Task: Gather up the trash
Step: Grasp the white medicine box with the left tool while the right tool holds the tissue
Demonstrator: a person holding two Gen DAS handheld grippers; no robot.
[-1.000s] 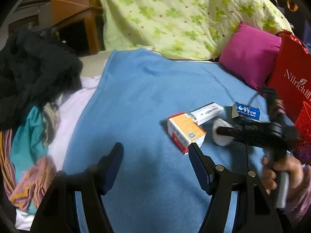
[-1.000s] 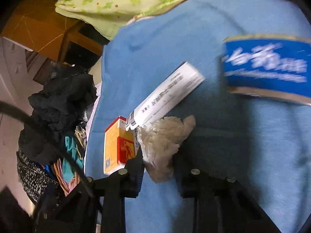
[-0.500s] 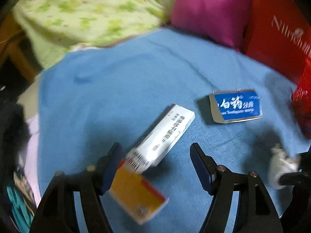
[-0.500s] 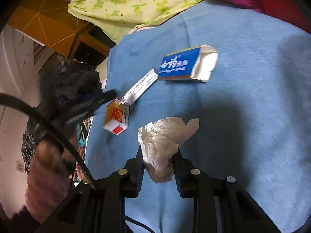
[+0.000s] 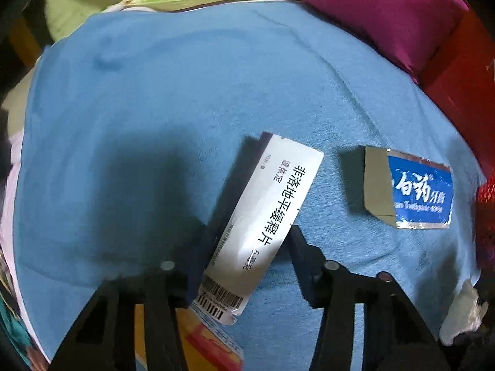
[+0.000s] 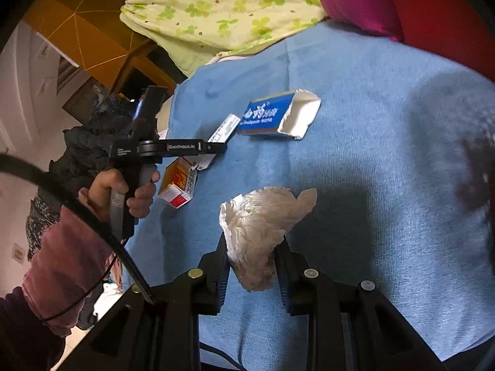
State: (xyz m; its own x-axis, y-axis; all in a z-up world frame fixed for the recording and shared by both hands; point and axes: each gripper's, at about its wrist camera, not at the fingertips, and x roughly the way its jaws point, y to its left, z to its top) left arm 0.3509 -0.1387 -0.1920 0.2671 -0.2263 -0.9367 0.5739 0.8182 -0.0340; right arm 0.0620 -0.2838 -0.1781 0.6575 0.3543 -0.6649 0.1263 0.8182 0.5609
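3 cartons lie on your blue blanket (image 5: 173, 99): a long white box (image 5: 272, 207) printed with black Chinese characters and a barcode at its near end, a blue toothpaste box (image 5: 417, 198) with white Chinese characters and the word "Toothpaste", one end torn open, and an orange and red box (image 6: 178, 182) whose print is too small to read. Your left gripper (image 5: 244, 259) has the white box between its 2 fingers; its jaws have just been closing, and the left pad looks to be against the box's edge while the right pad sits at the other edge, though you cannot tell whether they press it yet. The toothpaste box lies apart, to the right of those jaws, and the orange box lies under the white box's barcode end. Your right gripper (image 6: 250, 266) pinches 1 crumpled white tissue (image 6: 263, 225) between its pads, above the blanket. The left gripper's arm reads "GenRobot.AI".
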